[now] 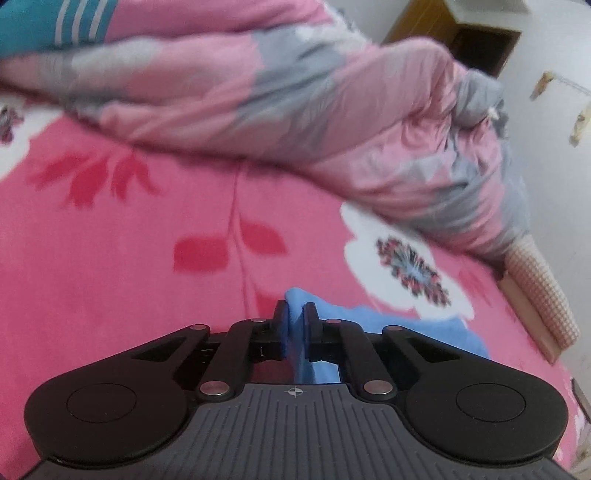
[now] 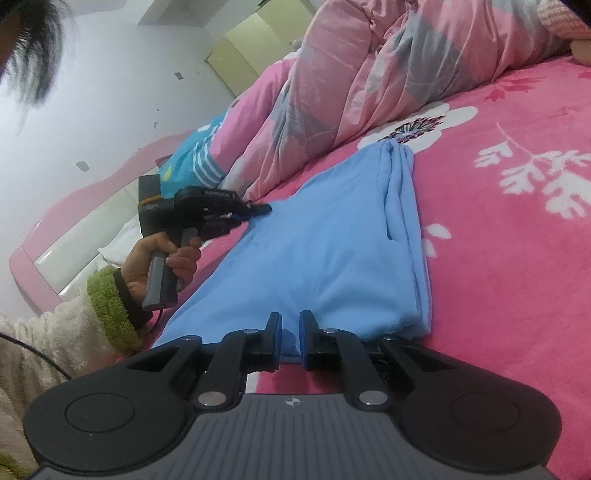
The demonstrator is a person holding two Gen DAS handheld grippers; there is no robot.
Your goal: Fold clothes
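Note:
A light blue garment (image 2: pixel 332 236) lies partly folded and flat on the pink flowered bed cover (image 2: pixel 517 277). My left gripper (image 1: pixel 295 325) is shut on an edge of the blue garment (image 1: pixel 424 332), which bunches between its pads. In the right wrist view the left gripper (image 2: pixel 255 212) pinches the garment's far corner, held by a hand in a fleece sleeve. My right gripper (image 2: pixel 291 334) sits at the garment's near edge, its pads close together with blue cloth in the narrow gap between them.
A bunched pink and grey quilt (image 1: pixel 295 92) lies along the far side of the bed and shows in the right wrist view (image 2: pixel 388 74). A teal striped pillow (image 2: pixel 195 162) sits by the pink headboard (image 2: pixel 74 206). A wooden cabinet (image 1: pixel 461 33) stands by the wall.

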